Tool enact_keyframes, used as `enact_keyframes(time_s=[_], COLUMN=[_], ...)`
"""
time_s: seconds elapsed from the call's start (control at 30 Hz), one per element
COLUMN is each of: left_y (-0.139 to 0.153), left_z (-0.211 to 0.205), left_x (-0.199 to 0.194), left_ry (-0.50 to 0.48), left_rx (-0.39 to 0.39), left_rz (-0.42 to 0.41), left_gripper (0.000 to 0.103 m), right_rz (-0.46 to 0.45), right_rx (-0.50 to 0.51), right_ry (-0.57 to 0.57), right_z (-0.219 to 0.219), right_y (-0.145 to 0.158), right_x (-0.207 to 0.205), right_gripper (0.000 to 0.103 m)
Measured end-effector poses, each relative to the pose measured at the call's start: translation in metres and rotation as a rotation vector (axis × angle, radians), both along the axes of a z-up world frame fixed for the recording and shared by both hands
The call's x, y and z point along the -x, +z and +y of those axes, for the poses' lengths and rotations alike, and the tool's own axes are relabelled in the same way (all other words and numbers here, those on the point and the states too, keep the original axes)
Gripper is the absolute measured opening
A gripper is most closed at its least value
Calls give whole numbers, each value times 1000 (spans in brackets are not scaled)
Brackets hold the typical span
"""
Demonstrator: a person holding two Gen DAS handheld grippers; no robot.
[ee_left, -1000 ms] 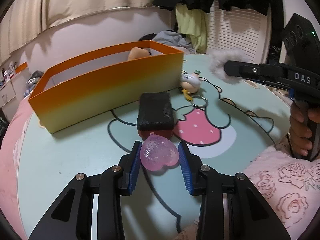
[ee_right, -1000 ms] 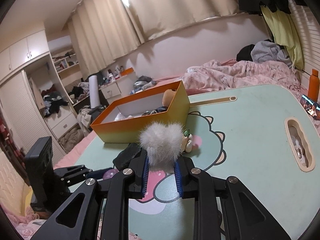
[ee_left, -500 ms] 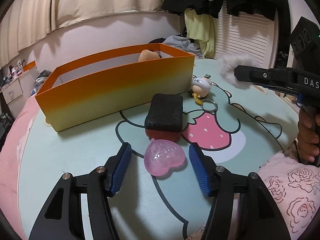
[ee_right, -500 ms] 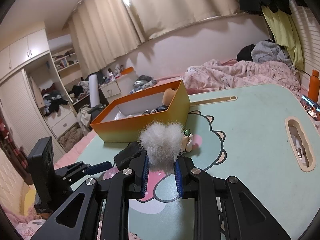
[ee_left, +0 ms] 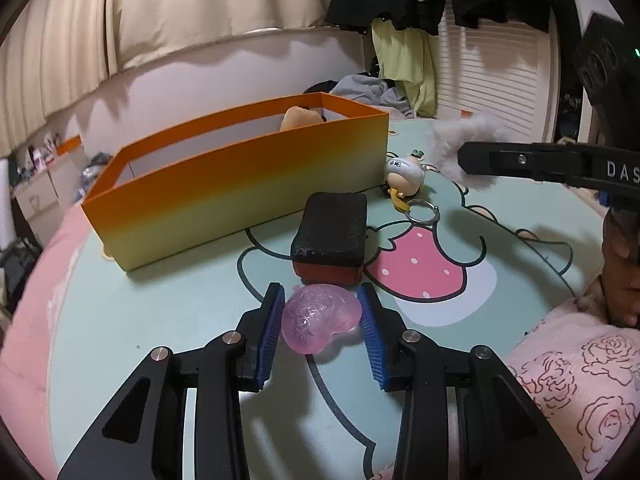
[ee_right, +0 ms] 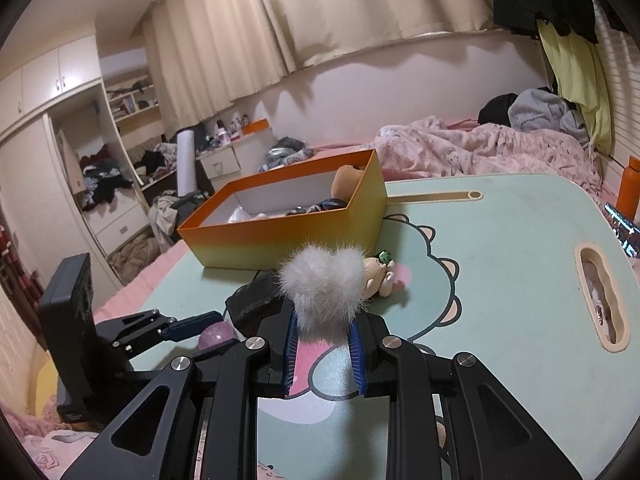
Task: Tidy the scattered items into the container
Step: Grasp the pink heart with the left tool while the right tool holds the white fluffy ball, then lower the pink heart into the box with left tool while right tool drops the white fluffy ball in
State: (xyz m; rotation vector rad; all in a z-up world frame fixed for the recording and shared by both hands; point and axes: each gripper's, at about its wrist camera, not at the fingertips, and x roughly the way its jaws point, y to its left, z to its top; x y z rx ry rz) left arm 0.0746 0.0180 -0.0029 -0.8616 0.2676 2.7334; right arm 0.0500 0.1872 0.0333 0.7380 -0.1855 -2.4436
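Mint-green cartoon table [ee_left: 168, 312] fills my view; far left sits the orange box [ee_left: 240, 184]. My right gripper [ee_right: 323, 330] pinches a white fur pompom [ee_right: 324, 284]. Near me, my left gripper [ee_left: 320, 320] squeezes the pink heart toy [ee_left: 318, 320].

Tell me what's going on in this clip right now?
A person is tidying small items off a cartoon-printed table into an orange box, one hand-held gripper per hand. The left hand-held gripper has its blue pads against a pink heart-shaped jelly toy, apparently gripping it. The right hand-held gripper holds a white fluffy pom-pom above the table. A black block and a doll keychain lie outside the box, which already holds some items.
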Motion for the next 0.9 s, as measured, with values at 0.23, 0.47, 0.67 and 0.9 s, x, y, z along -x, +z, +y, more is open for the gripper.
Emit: enact_keyframes(time_s=[0.23, 0.47, 0.67, 0.9], left_y=[18, 63, 100, 123], left_z=[-7, -33, -52, -59], left_x=[-19, -36, -27, -5], left_ry=[79, 88, 128, 201], left_rx=[8, -101, -177, -133], left_rz=[129, 305, 395, 579], left_gripper=[39, 39, 39, 39], right_rz=[27, 40, 60, 72], right_rx=[-25, -26, -59, -103], right_ry=[6, 6, 7, 12], right_z=[-5, -6, -13, -21], right_y=[3, 4, 6, 6], right_x=[-6, -7, -10, -12], right_gripper=[23, 23, 23, 23])
